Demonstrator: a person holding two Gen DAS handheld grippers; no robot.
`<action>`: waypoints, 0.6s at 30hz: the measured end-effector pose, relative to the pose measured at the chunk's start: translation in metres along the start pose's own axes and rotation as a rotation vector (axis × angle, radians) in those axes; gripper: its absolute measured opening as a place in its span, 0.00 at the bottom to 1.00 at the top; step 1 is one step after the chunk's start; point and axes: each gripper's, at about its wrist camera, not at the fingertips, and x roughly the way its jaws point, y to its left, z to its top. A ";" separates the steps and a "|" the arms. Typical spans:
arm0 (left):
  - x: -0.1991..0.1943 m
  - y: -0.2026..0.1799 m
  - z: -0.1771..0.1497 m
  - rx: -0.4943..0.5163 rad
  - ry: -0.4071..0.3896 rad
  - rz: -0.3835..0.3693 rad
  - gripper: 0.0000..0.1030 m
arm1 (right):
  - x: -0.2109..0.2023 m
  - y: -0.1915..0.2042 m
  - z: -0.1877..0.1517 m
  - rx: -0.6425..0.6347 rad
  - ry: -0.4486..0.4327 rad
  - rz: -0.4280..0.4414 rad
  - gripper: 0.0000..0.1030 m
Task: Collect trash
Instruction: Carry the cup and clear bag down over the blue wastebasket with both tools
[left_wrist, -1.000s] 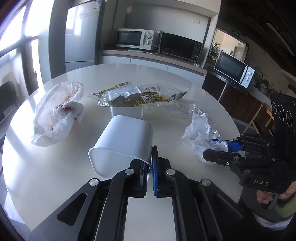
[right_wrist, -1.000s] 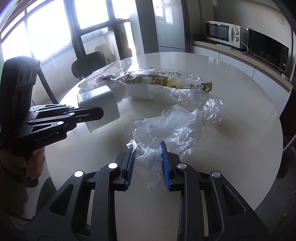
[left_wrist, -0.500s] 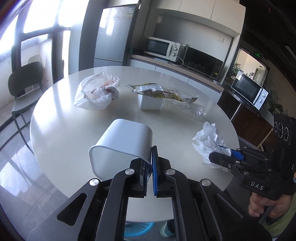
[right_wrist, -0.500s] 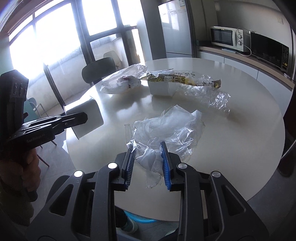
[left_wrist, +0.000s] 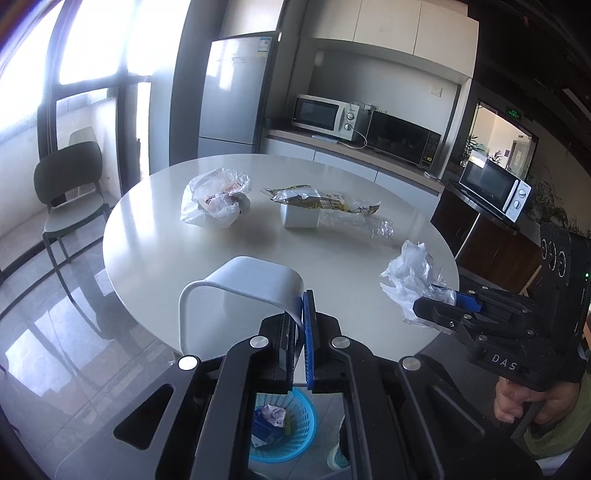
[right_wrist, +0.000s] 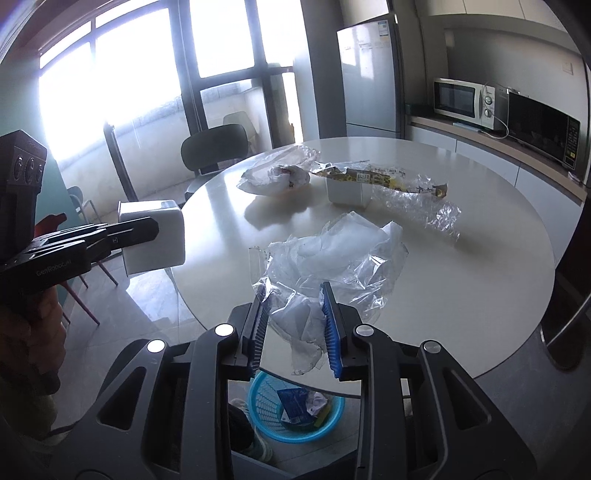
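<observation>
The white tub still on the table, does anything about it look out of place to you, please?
Yes. The white tub has a printed wrapper draped loosely across its top, trailing off to one side into crumpled clear film on the table. The wrapper looks peeled back rather than sealed.

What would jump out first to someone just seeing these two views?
Both grippers are loaded: the left gripper pinches the rim of a white tub, and the right gripper clamps a crumpled clear plastic bag, both lifted near the round table's near edge. Directly below sits a blue basket already holding trash, while more wrappers lie on the far side of the table.
</observation>
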 end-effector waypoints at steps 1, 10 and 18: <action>-0.006 -0.001 -0.002 0.001 -0.004 -0.002 0.03 | -0.005 0.003 -0.001 -0.009 -0.010 0.005 0.25; -0.044 0.005 -0.027 -0.034 -0.007 -0.012 0.03 | -0.041 0.019 -0.025 -0.019 0.000 0.073 0.25; -0.056 0.010 -0.063 -0.017 0.022 0.031 0.03 | -0.057 0.035 -0.059 -0.065 0.023 0.071 0.25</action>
